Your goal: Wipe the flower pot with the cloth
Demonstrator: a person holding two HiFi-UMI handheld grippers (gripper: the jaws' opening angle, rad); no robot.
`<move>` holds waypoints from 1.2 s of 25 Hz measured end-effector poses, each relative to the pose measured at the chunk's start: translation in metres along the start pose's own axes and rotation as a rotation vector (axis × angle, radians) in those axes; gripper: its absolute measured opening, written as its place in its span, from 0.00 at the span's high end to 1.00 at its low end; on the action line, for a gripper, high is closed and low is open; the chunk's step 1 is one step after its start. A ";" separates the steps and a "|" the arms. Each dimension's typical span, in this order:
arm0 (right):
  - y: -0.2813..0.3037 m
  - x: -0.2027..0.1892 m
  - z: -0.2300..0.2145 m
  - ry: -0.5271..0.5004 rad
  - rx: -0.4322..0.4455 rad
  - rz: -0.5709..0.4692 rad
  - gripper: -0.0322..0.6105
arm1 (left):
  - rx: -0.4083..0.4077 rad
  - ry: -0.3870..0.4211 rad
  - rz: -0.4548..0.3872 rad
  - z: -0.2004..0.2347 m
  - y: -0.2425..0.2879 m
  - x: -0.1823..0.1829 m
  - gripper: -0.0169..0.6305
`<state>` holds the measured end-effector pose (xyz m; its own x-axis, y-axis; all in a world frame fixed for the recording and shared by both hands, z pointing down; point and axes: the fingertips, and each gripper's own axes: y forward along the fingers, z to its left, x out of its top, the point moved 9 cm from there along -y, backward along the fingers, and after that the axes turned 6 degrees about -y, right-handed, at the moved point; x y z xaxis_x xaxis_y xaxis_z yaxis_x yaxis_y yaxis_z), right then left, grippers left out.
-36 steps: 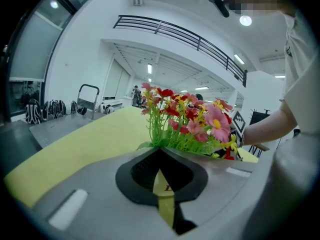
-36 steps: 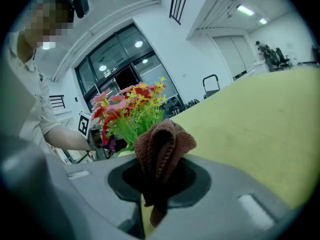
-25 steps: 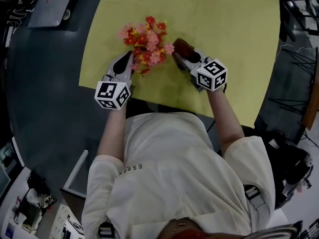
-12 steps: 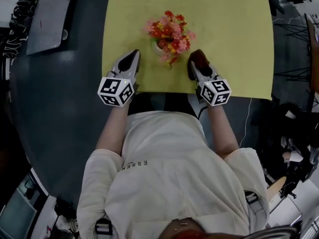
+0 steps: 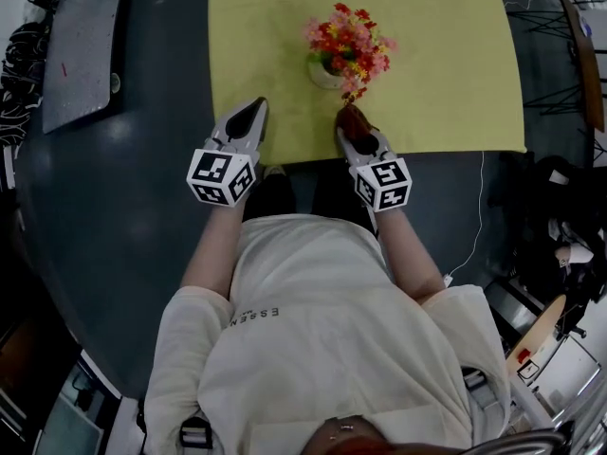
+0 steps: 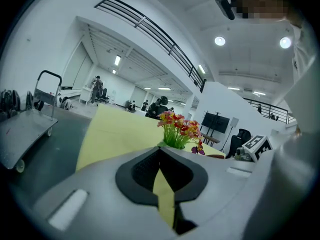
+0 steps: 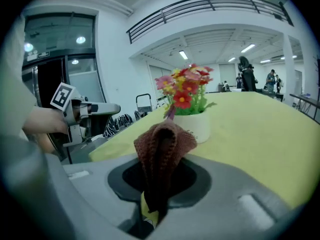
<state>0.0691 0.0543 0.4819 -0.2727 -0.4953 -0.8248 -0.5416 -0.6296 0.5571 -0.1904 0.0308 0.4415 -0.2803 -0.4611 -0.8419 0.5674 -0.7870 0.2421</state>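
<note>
A small white flower pot [image 5: 324, 74] with red, pink and orange flowers [image 5: 349, 42] stands on the yellow table [image 5: 436, 55]; the right gripper view shows the pot [image 7: 196, 124] close ahead. My right gripper [image 5: 347, 121] is shut on a brown knitted cloth [image 7: 162, 149], just short of the pot on its near side. The left gripper [image 5: 248, 114] is shut and empty, over the table's near edge to the pot's left. The flowers [image 6: 178, 129] rise past its closed jaws.
The yellow table sits on a dark grey floor [image 5: 123, 207]. A grey flat cart [image 5: 81, 36] stands at the far left. Chairs and cables [image 5: 569, 55] lie to the right. People and desks show far off in the hall.
The view has swung, so the pot now sits higher and further right in the picture. Both grippers drew back toward the table's near edge; the right one, still holding the cloth, shifted left.
</note>
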 end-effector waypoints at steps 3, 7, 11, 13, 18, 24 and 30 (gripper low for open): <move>0.023 0.011 0.027 -0.010 -0.039 0.031 0.86 | 0.004 -0.019 0.002 0.010 -0.011 0.001 0.95; 0.058 0.030 0.048 0.007 -0.095 0.048 0.86 | 0.014 -0.029 -0.005 0.023 -0.019 0.004 0.96; 0.095 0.052 0.058 0.013 -0.151 0.032 0.86 | 0.027 -0.046 -0.015 0.036 -0.025 0.006 0.96; 0.115 0.062 0.059 0.031 -0.189 0.024 0.86 | 0.038 -0.054 -0.016 0.043 -0.027 0.007 0.96; 0.153 0.082 0.053 0.110 -0.289 0.008 0.86 | 0.050 -0.066 -0.007 0.059 -0.032 0.008 0.95; 0.168 0.087 0.045 0.194 -0.391 -0.001 0.86 | 0.058 -0.086 0.006 0.070 -0.031 0.002 0.95; 0.157 0.084 0.038 0.333 -0.421 -0.028 0.86 | 0.030 -0.096 0.016 0.069 -0.024 -0.002 0.96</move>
<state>-0.0696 -0.0632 0.4969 0.0413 -0.5948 -0.8028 -0.1607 -0.7970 0.5822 -0.2573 0.0222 0.4707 -0.3453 -0.5100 -0.7878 0.5492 -0.7905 0.2710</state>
